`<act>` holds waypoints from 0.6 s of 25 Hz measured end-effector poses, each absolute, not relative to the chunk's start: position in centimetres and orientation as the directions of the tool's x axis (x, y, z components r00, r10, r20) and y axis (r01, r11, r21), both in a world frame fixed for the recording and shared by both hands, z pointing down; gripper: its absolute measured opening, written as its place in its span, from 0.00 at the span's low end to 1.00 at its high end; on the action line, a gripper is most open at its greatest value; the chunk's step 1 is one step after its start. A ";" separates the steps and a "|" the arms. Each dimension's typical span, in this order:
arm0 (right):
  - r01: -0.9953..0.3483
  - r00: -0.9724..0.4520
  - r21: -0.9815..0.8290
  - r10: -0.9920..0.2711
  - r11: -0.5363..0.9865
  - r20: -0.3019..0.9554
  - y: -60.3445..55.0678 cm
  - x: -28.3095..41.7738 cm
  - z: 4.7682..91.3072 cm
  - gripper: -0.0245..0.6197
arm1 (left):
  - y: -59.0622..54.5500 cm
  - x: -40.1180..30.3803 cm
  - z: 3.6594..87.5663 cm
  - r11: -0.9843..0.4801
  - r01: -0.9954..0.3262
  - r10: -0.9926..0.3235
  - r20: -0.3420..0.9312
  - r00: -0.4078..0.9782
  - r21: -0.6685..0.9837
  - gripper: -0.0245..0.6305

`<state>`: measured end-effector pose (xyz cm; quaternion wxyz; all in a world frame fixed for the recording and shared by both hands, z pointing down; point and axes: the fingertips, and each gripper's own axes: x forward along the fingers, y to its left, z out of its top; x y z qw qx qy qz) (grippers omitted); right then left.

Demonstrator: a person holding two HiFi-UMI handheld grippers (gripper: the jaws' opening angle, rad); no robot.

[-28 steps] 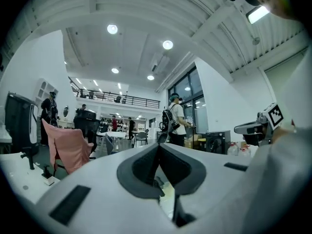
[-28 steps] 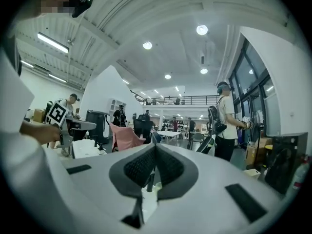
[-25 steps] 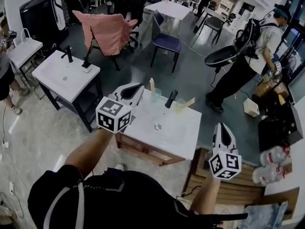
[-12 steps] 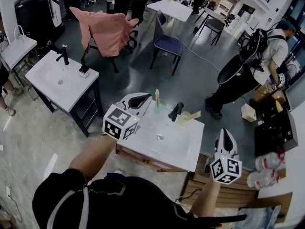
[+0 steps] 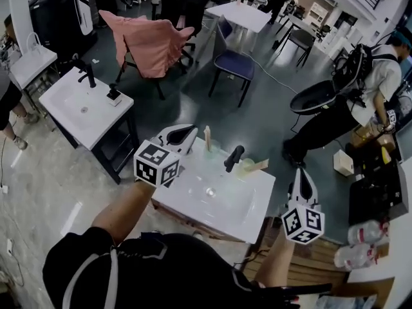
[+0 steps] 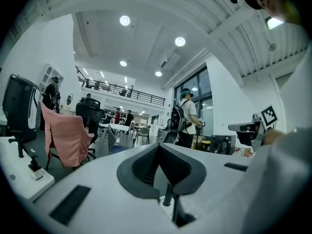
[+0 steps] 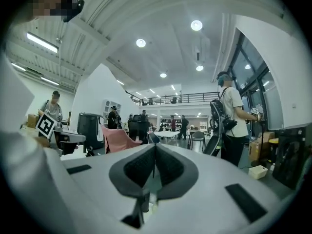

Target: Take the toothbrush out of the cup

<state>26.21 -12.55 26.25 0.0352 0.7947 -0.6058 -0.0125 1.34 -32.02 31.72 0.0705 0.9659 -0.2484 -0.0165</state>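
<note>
A white sink table (image 5: pixel 254 206) with a black faucet (image 5: pixel 234 158) stands in front of me. A wooden toothbrush (image 5: pixel 207 137) stands upright in a clear cup at the sink's far left. A second toothbrush (image 5: pixel 260 165) leans out of a greenish cup (image 5: pixel 245 167) right of the faucet. My left gripper (image 5: pixel 188 131) is shut and empty, its tips just left of the upright toothbrush and apart from it. My right gripper (image 5: pixel 301 171) hangs shut and empty off the sink's right edge. Both gripper views show closed jaws, left gripper (image 6: pixel 158 147) and right gripper (image 7: pixel 155 147).
Another white sink table (image 5: pixel 80 105) stands at the left. A pink cloth (image 5: pixel 151 40) drapes a chair beyond, beside a blue chair (image 5: pixel 235 63). A person with a backpack (image 5: pixel 360 85) stands at the right. A wooden bench (image 5: pixel 325 256) and plastic bottles (image 5: pixel 360 237) lie near my right arm.
Both grippers have moved forward along the sink, the left one sinking slightly; the right now sits beside the sink's right edge. Both stay shut.
</note>
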 end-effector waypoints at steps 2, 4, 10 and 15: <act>-0.968 0.244 0.069 -0.970 -0.242 0.017 -12.9 27.8 26.1 0.05 | -31.7 2.6 31.2 -0.867 -0.478 -0.483 -0.001 0.875 0.140 0.04; -0.973 0.221 0.073 -0.975 -0.219 0.018 -13.4 29.1 26.1 0.05 | -31.4 3.7 30.8 -0.864 -0.486 -0.491 -0.008 0.871 0.135 0.04; -0.983 0.175 0.058 -0.984 -0.173 0.032 -14.6 32.7 27.5 0.05 | -30.8 6.2 31.4 -0.849 -0.493 -0.503 -0.004 0.864 0.190 0.04; -0.986 0.142 0.100 -0.984 -0.132 0.103 -15.9 33.8 31.1 0.07 | -30.6 6.7 31.8 -0.816 -0.564 -0.570 -0.008 0.822 0.125 0.04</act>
